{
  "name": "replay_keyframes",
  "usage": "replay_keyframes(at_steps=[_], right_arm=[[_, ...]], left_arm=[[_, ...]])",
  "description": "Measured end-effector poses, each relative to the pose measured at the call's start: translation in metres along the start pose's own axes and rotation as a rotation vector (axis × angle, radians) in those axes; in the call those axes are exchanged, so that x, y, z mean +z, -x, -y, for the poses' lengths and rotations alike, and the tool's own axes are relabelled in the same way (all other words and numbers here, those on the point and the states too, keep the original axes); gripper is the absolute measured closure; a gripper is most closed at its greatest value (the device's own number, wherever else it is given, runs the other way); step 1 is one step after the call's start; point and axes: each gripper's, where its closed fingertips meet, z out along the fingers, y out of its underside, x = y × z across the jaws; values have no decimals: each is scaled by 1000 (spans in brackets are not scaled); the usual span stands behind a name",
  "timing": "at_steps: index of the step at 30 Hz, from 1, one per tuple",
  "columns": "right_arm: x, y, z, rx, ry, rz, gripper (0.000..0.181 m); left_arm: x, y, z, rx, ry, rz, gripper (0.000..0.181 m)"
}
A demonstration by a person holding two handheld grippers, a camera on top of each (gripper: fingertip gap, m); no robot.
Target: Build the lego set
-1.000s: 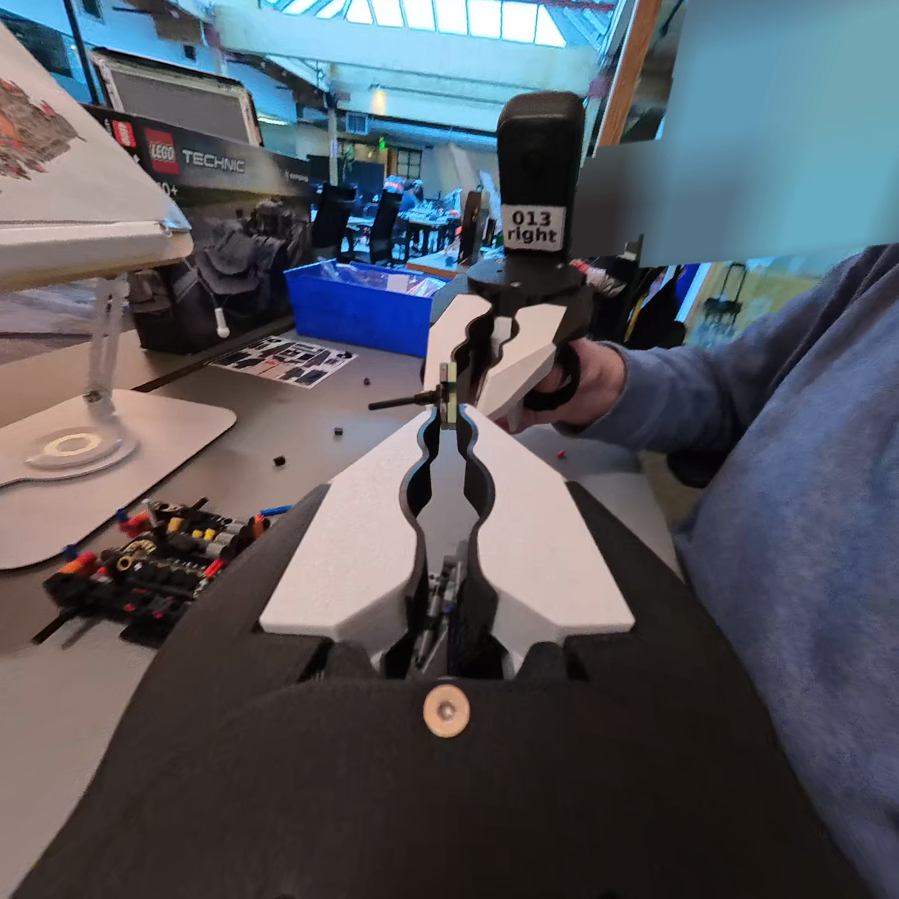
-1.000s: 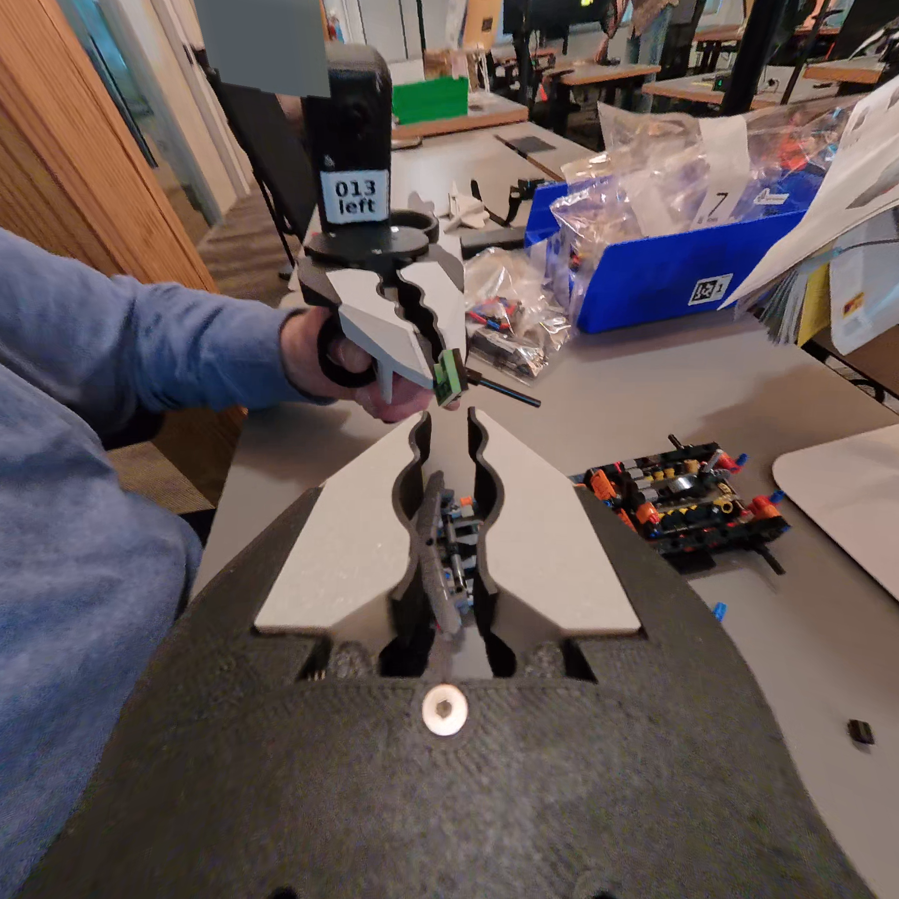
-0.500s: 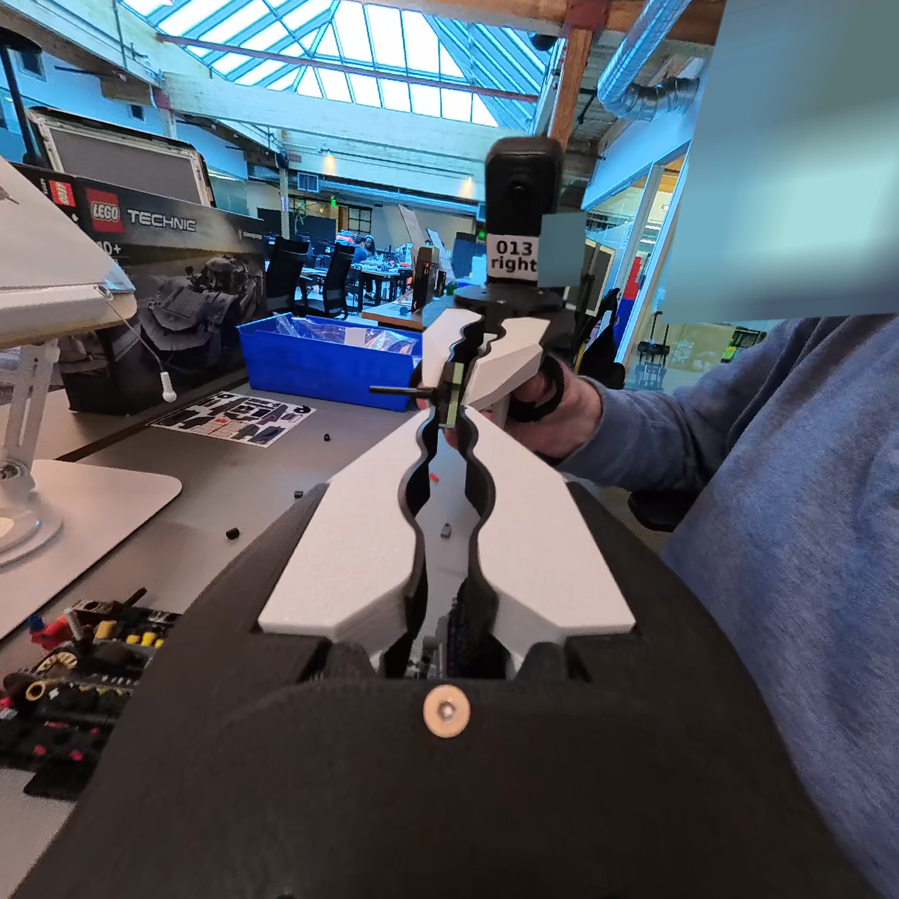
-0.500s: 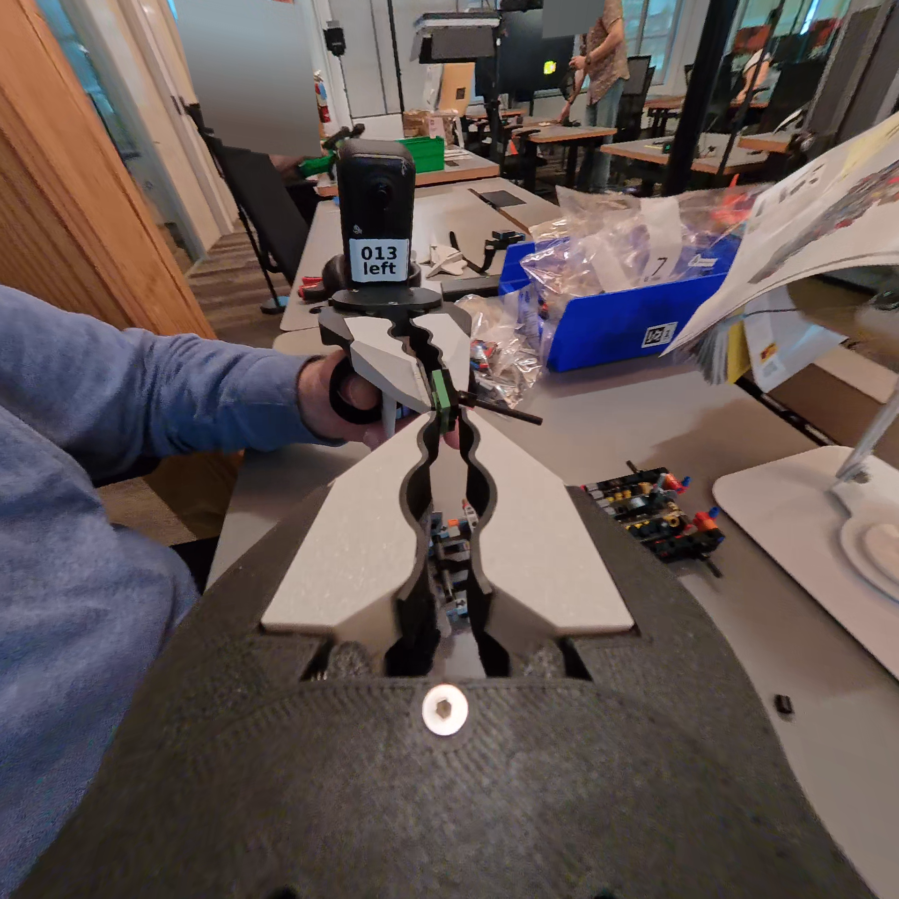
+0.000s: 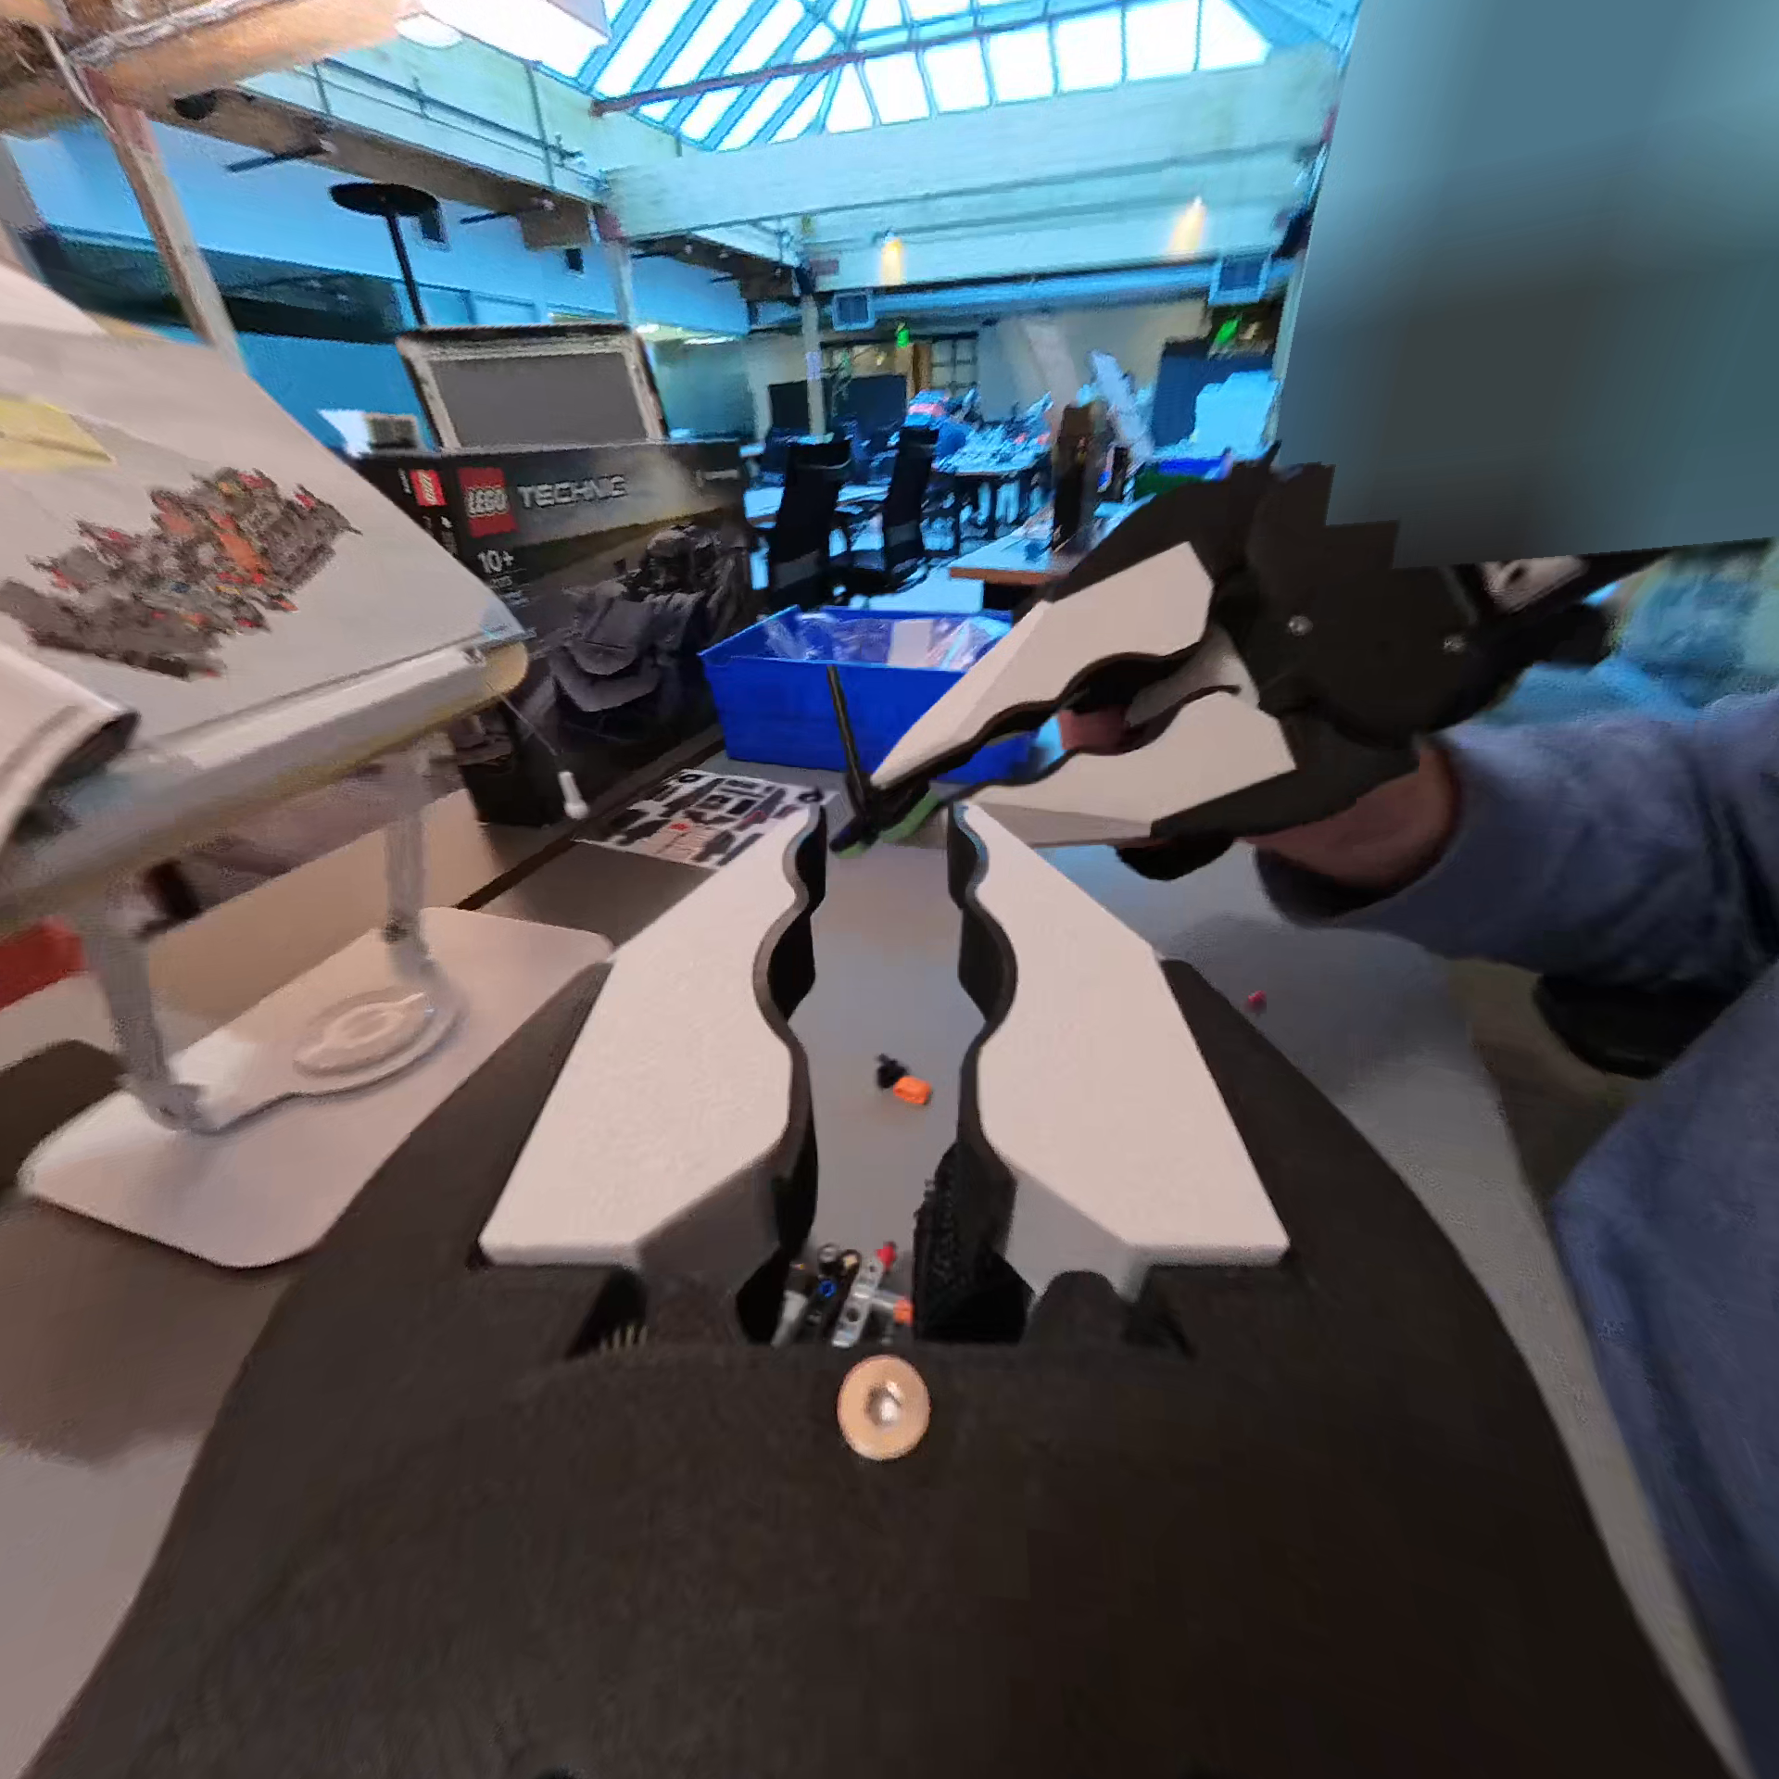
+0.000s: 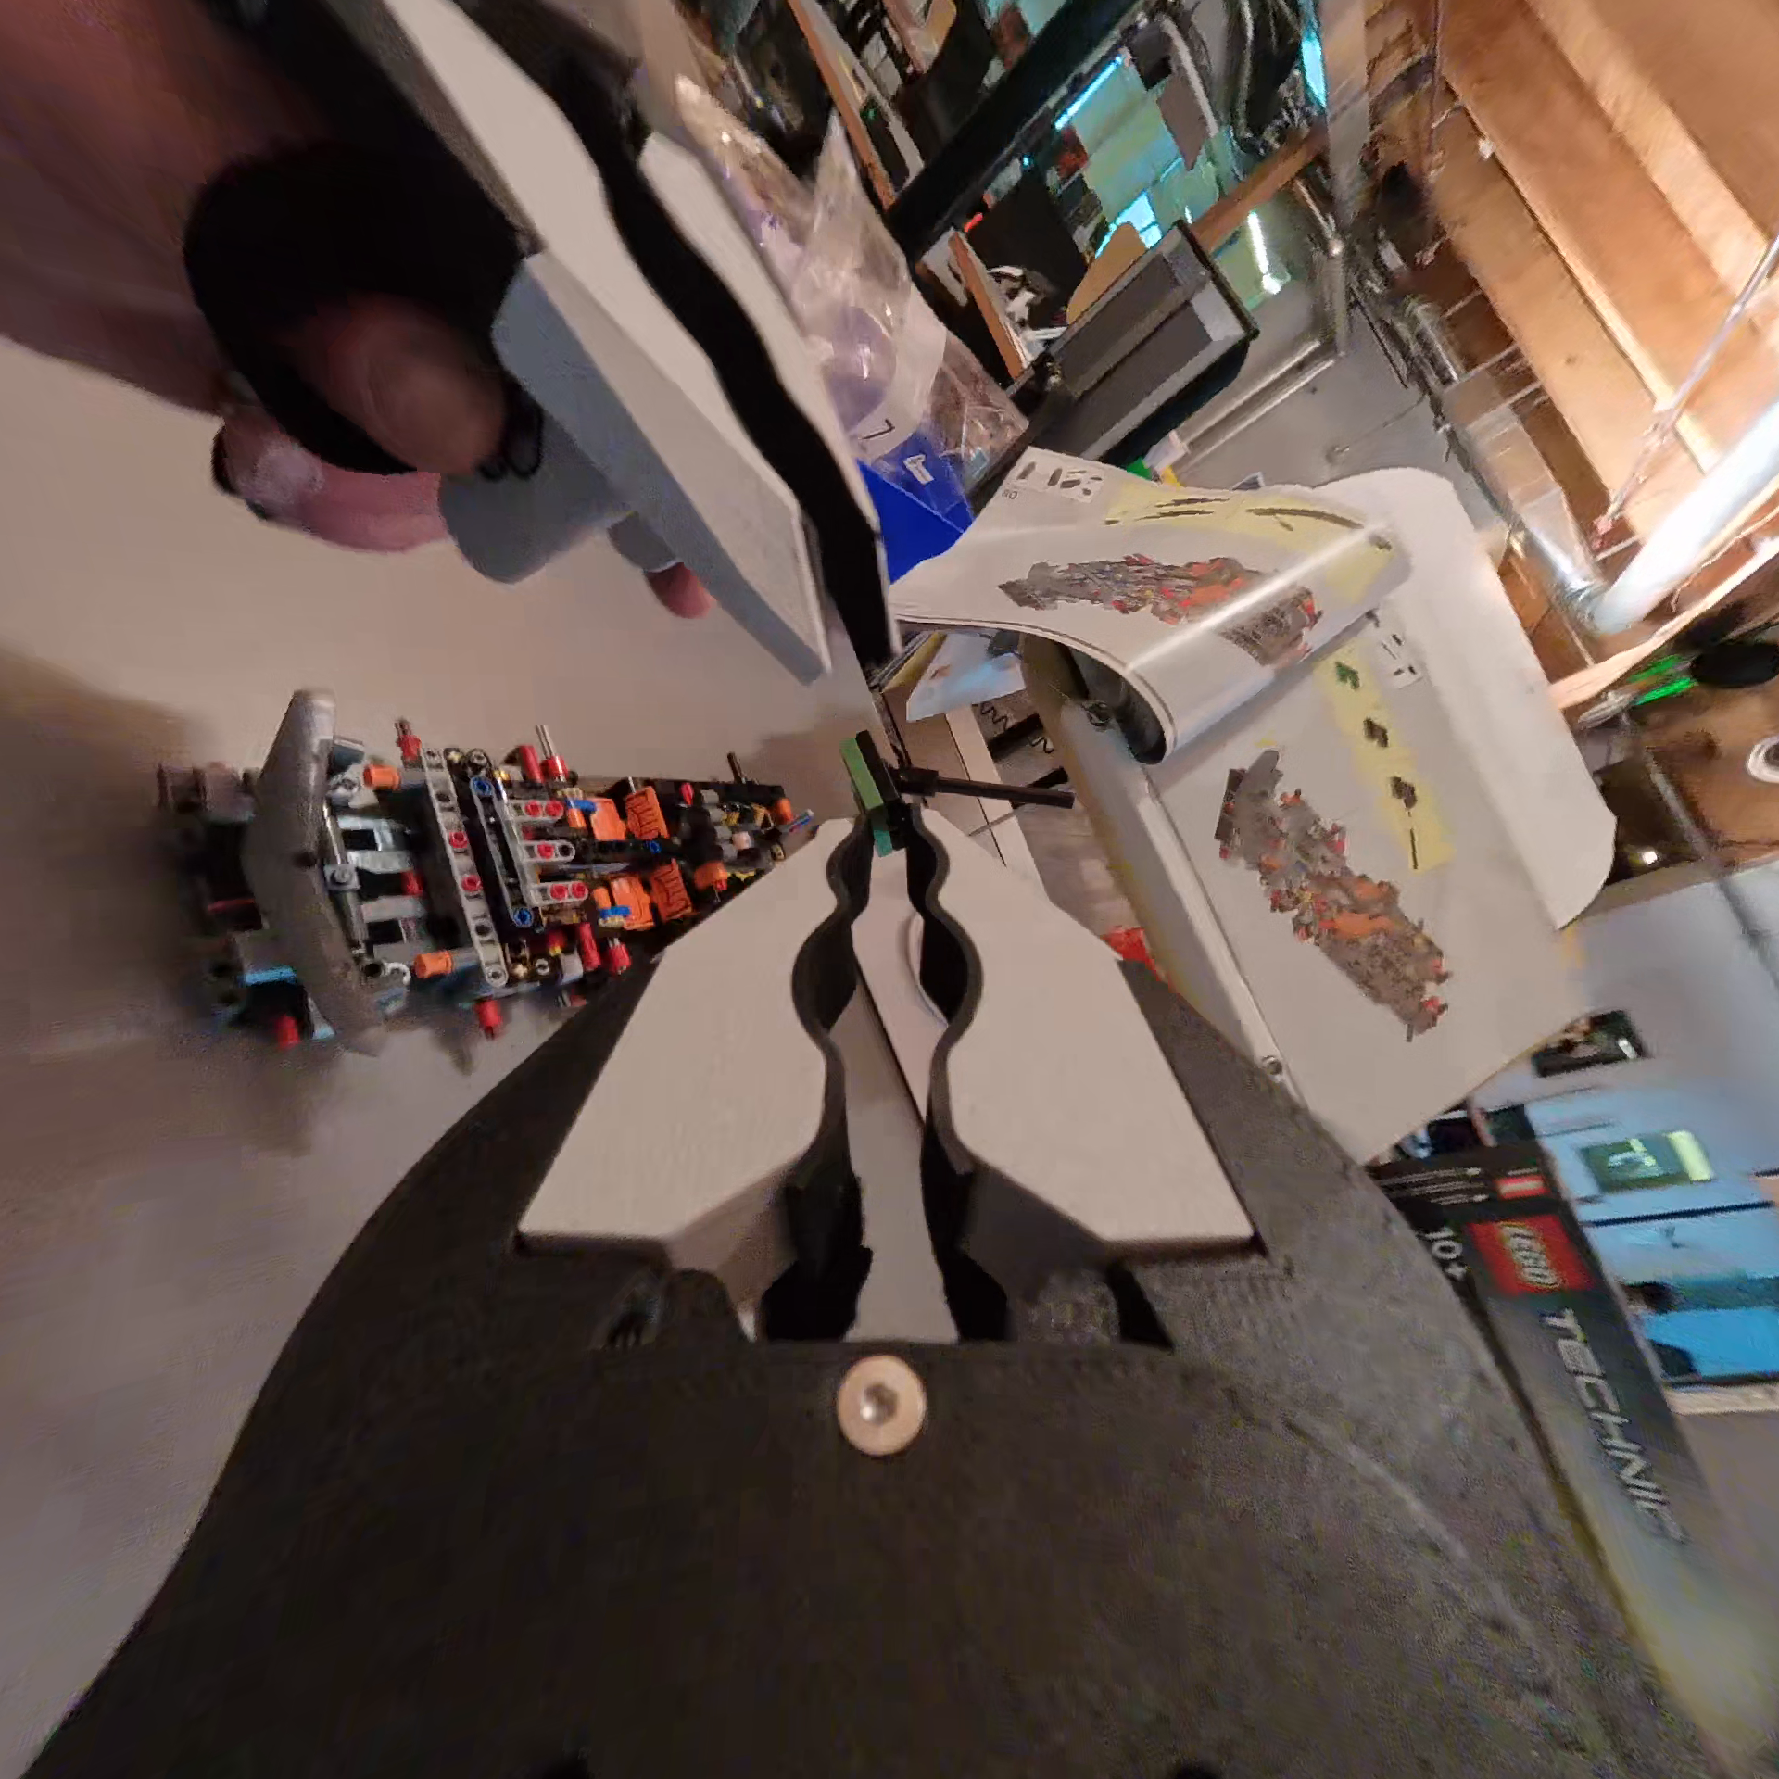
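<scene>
My right gripper [image 6: 881, 839] is shut on a small green lego piece [image 6: 866, 791] with a black axle [image 6: 992, 791] sticking out to the right. In the left wrist view the right gripper [image 5: 881, 801] comes in from the right, holding the green piece [image 5: 910, 816] with the axle [image 5: 842, 732] pointing up. My left gripper [image 5: 886, 833] is open and empty, its tips on either side of the piece. The partly built lego model [image 6: 481, 866], black, grey and orange, lies on the table [image 6: 144, 1203] to the left.
An instruction booklet [image 6: 1251, 674] rests on a white stand [image 5: 289, 1088]. The lego box [image 5: 578, 539], a blue bin [image 5: 799, 703] of bags and a sticker sheet [image 5: 712, 818] lie at the back. A small orange piece [image 5: 910, 1090] lies on the table. A person's sleeve [image 5: 1637, 866] is at right. Less than 4 cm separates the two grippers' tips. The partly built lego model [image 6: 481, 866] is about 15 cm from both grippers' fingertips.
The left gripper, shut on the green piece before, has opened. The right gripper has closed on the piece and turned on its side.
</scene>
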Motion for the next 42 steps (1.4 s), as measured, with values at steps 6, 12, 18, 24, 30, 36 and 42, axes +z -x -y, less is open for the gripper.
replay_keyframes(at_steps=[6,12,18,24,30,36,42], right_arm=[[-3,4,-2,-28,31,41,177],[-6,9,-1,-67,58,66,177],[-11,7,2,-25,29,87,176],[-21,8,8,124,-65,219,165],[-33,13,20,173,-159,314,174],[-36,14,23,168,-167,344,177],[-31,3,17,43,-103,207,177]], left_arm=[[12,-6,-12,570,246,169,167],[22,-12,-14,797,341,183,176],[22,-15,-8,780,306,174,178],[16,-26,10,566,142,37,177],[15,-41,10,512,111,-113,177],[14,-44,12,467,79,-158,177],[12,-35,21,362,35,-145,171]])
